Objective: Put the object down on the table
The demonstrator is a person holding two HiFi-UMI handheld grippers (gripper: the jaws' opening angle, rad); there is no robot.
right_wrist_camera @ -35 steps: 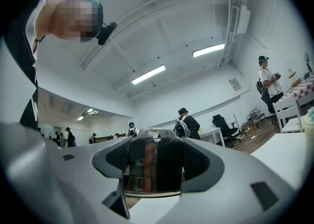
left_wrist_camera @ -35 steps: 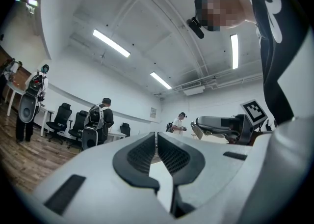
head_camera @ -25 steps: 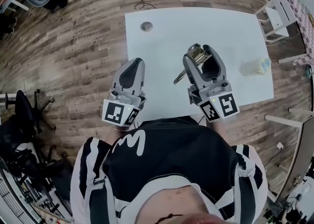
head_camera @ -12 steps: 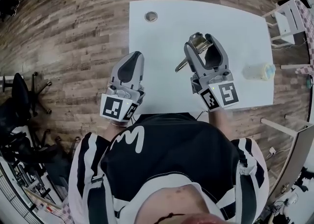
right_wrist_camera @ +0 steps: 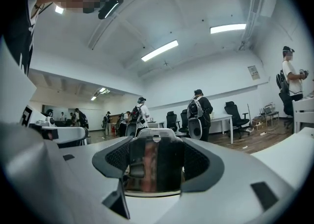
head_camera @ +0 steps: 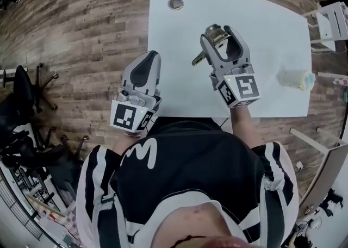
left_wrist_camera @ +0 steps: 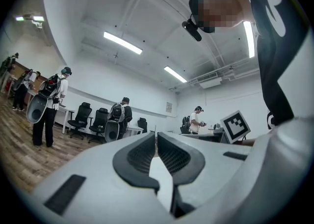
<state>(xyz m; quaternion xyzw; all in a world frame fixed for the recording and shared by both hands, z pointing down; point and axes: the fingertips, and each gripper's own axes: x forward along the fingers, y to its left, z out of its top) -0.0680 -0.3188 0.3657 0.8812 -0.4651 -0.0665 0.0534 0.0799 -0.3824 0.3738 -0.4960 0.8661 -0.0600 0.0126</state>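
Note:
My right gripper (head_camera: 217,30) is shut on a shiny metal utensil (head_camera: 215,35) and holds it above the middle of the white table (head_camera: 266,18). The utensil's thin handle (head_camera: 198,59) sticks out to the left below the jaws. In the right gripper view the metal piece (right_wrist_camera: 153,161) fills the gap between the two pads, and my right gripper (right_wrist_camera: 156,150) points out level into the room. My left gripper (head_camera: 150,57) hangs over the table's near left edge. In the left gripper view, my left gripper (left_wrist_camera: 157,142) is shut with nothing in it.
A pale plastic bottle (head_camera: 296,78) lies near the table's right edge. A round cable hole (head_camera: 175,4) sits at the far left of the top. A white chair (head_camera: 333,17) stands to the right and a black office chair (head_camera: 22,113) on the wooden floor to the left.
The head view has shifted, so the table sits higher in the picture. The right gripper keeps its hold on the utensil above the table. The left gripper has barely moved.

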